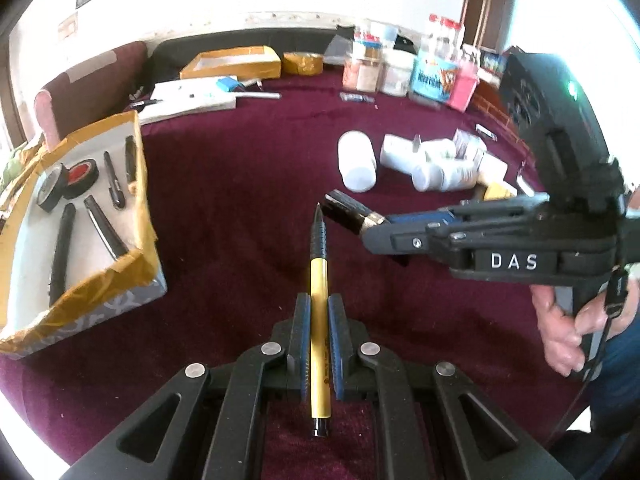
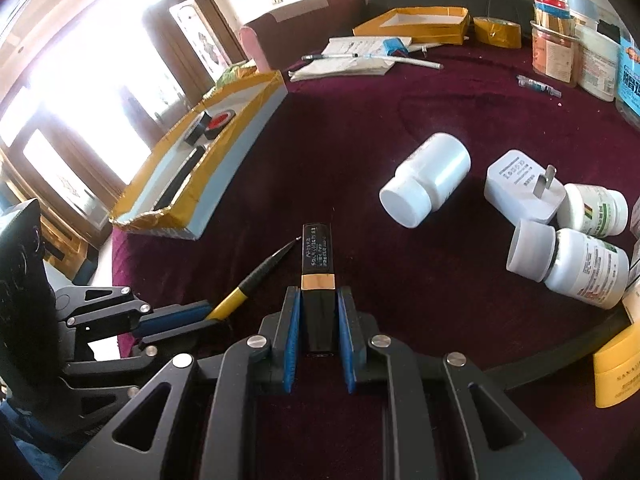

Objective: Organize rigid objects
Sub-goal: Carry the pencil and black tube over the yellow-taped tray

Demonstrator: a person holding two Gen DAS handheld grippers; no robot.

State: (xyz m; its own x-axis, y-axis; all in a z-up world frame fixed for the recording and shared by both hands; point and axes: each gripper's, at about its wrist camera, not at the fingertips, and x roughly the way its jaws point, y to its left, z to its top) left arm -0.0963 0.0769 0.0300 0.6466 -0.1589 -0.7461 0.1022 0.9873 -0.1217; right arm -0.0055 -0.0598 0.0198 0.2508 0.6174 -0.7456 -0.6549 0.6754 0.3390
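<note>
Tape-edged box (image 2: pixel 224 160) wall hides most pens inside from right wrist.

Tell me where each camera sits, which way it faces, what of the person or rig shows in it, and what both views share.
Left wrist: sits on the left gripper, looking forward and down over the maroon table; shows its own fingers clamping a yellow pen, plus the right gripper and a hand.
Right wrist: sits on the right gripper, facing likewise; its fingers clamp a black tube; the left gripper shows at lower left.
Shared: pen, tube, taped box, white bottle.
</note>
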